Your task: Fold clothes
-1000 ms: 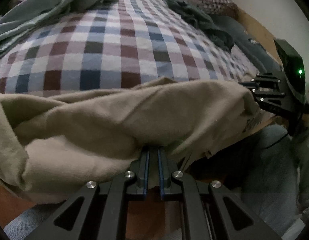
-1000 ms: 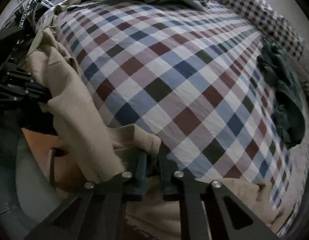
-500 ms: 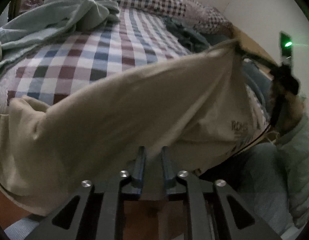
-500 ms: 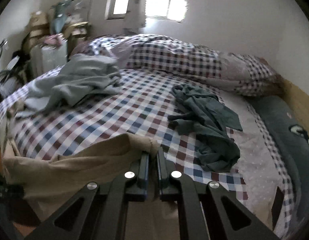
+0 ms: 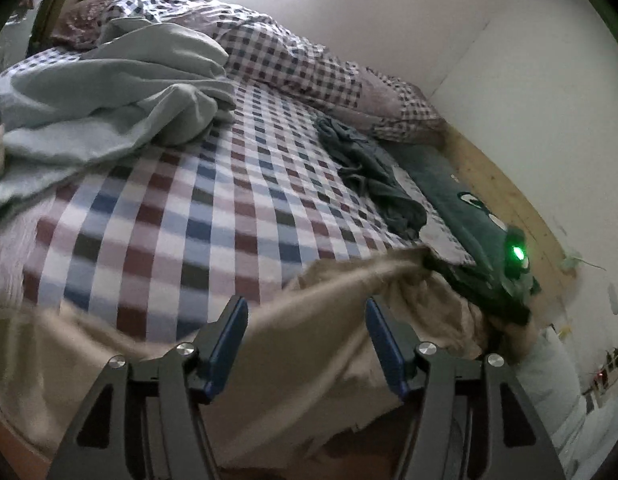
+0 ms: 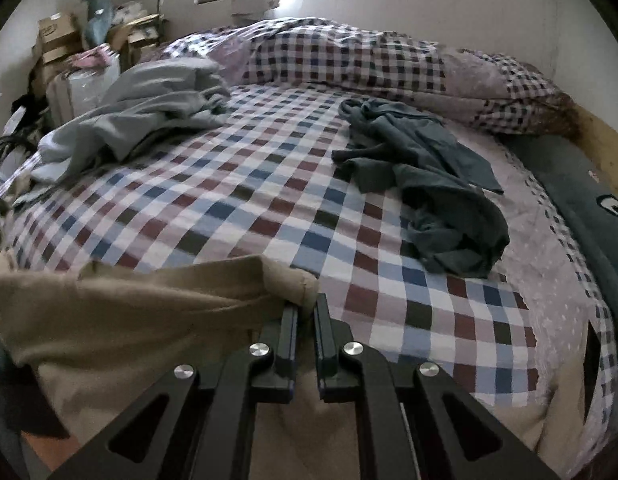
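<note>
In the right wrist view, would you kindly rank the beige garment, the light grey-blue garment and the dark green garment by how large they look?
1. beige garment, largest, though it lies nearest the camera, which inflates it.
2 and 3. light grey-blue garment and dark green garment: they look about alike, so I would not rank them.

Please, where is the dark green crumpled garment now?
The dark green crumpled garment lies on the checked bed sheet, right of centre in the right wrist view, before the checked pillows.
</note>
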Tool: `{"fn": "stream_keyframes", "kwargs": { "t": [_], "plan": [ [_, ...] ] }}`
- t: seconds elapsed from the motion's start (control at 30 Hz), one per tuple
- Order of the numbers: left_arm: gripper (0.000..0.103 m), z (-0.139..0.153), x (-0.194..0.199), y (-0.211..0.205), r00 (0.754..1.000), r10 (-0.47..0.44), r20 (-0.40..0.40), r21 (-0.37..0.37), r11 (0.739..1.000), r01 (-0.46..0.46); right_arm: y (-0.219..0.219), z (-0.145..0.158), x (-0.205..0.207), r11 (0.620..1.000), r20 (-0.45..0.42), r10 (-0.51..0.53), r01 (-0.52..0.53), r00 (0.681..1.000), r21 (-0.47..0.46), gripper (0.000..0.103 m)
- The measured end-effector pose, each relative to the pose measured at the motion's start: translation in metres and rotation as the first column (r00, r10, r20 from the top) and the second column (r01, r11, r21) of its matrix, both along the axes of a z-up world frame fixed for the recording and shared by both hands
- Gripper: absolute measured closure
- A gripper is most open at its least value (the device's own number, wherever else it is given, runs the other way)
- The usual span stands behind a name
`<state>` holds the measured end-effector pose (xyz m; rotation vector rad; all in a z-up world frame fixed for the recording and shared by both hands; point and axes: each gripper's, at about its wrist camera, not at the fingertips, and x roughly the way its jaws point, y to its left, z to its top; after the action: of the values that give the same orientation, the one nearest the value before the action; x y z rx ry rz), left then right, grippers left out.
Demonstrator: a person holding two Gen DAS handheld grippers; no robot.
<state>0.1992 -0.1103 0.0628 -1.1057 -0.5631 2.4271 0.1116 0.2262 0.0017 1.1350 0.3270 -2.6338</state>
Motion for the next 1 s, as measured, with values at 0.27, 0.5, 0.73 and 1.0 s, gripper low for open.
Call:
{"fn": "stream_keyframes", "kwargs": {
  "t": [0.27, 0.5, 0.73, 1.0],
  "plan": [
    [0.038, -0.012, -0.077, 0.043, 0.985, -0.153, 0.086, -0.109, 0.981, 0.162, 0.021, 0.0, 0.033, 0.998, 0.032, 0.052, -0.051, 0.998, -0.026, 0.097],
    [0.04, -0.05, -0.095, 0.089, 0.94, -0.276, 0.202, -0.231, 0.919, 0.319, 0.027, -0.008, 0.039, 0.997, 0.052, 0.067, -0.065, 0.996, -0.036, 0.097],
    [0.042, -0.072, -0.091, 0.108, 0.926, -0.295, 0.236, -0.322, 0.875, 0.361, 0.027, -0.012, 0.04, 0.996, 0.062, 0.08, -0.078, 0.995, -0.04, 0.097],
    [0.1, -0.066, -0.095, 0.089, 0.948, -0.218, 0.233, -0.292, 0.914, 0.282, 0.025, -0.011, 0.039, 0.996, 0.058, 0.08, -0.078, 0.995, -0.048, 0.097]
  ]
}}
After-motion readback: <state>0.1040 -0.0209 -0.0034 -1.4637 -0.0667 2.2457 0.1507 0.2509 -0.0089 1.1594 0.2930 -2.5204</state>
